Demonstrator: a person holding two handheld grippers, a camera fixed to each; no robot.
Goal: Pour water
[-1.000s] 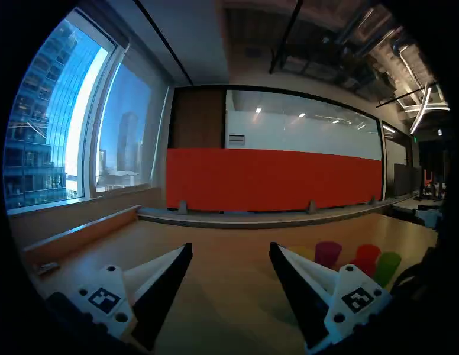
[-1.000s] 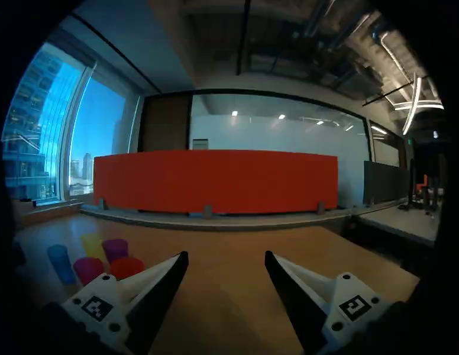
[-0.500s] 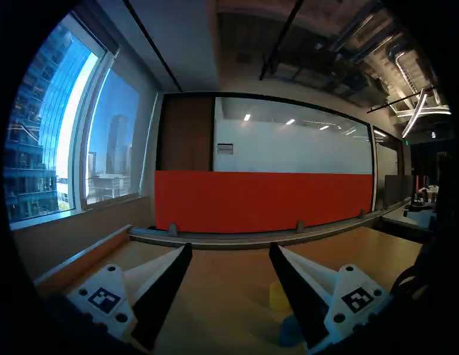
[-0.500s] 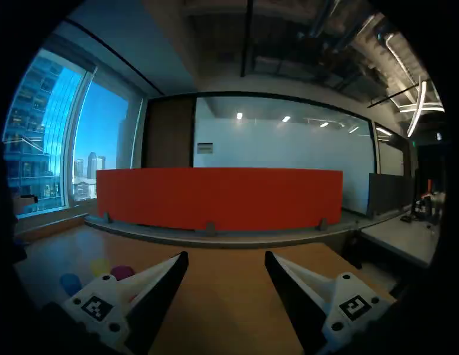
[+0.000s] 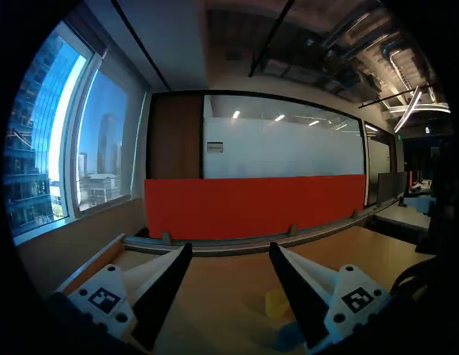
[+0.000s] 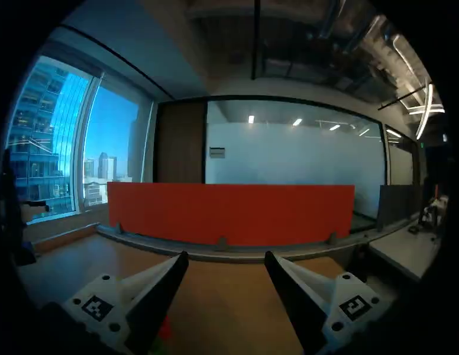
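Wooden counter. I judge yellow cup light, thin plastic: take mid-wall. My left gripper, right gripper: jaws wide, empty.

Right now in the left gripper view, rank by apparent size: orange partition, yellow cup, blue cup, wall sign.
1. orange partition, by far.
2. yellow cup and blue cup: alike; the blue one is partly hidden behind the left gripper, so no ranking.
3. wall sign, smallest, though it is farthest off.

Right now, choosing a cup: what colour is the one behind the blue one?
Yellow cup, clearest in the left gripper view.
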